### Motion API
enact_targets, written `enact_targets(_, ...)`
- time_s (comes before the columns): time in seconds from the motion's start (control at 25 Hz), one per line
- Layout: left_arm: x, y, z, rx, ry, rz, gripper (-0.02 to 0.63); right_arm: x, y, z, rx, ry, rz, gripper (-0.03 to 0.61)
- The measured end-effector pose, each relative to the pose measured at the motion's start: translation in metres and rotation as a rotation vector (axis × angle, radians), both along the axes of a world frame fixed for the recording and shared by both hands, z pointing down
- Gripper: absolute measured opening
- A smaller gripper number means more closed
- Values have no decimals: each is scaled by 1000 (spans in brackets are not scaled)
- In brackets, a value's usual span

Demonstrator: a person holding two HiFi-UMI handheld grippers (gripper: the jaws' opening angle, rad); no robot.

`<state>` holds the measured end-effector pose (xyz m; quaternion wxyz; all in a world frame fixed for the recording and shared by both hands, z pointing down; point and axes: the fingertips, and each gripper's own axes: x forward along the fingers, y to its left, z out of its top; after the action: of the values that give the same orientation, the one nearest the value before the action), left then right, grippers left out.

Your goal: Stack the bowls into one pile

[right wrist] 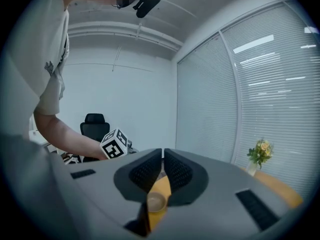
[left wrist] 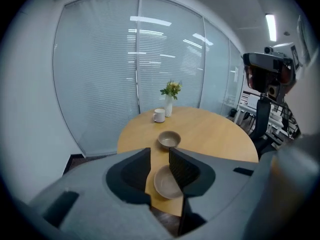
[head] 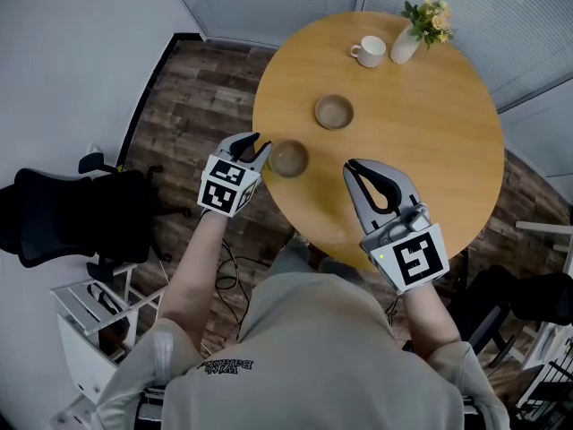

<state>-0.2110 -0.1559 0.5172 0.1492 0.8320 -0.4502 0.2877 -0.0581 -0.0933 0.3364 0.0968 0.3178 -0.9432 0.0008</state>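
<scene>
Two brown bowls sit apart on the round wooden table [head: 448, 150]. The far bowl [head: 334, 111] [left wrist: 169, 139] is near the table's middle. The near bowl [head: 288, 159] [left wrist: 166, 183] lies close to the table's left edge. My left gripper [head: 257, 147] [left wrist: 159, 155] hovers at that bowl's left rim, its jaws a narrow gap apart with nothing between them; its right jaw hides part of the bowl. My right gripper [head: 353, 165] [right wrist: 163, 154] is over the table's near side, right of the near bowl [right wrist: 156, 201], its jaws together and empty.
A white mug [head: 369, 51] [left wrist: 159, 115] and a vase of yellow flowers [head: 414, 32] [left wrist: 170, 100] stand at the table's far side. A black office chair [head: 72, 213] and a white cart [head: 89, 316] are on the floor to the left. A camera stand [left wrist: 267, 79] is on the right.
</scene>
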Motion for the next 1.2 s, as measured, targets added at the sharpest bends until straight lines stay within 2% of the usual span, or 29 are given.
enact_targets(0.12, -6, -1, 21, -40, -3, -18, 106, -1, 0, 9, -19, 8, 1, 34)
enact_targets(0.28, -14, -2, 44, -54, -61, -18, 106, -5, 0, 19, -51, 20, -5, 34)
enact_targets(0.48, -17, 1, 78, -127, -65, -19, 106, -7, -4, 30, -72, 25, -8, 34)
enact_targets(0.72, -20, 1, 108, -225, 39, -76, 106, -4, -9, 51, -143, 15, 10, 34)
enact_targets(1.2, -23, 3, 165, -346, -5, -47, 106, -3, -6, 80, -217, 20, 37, 34)
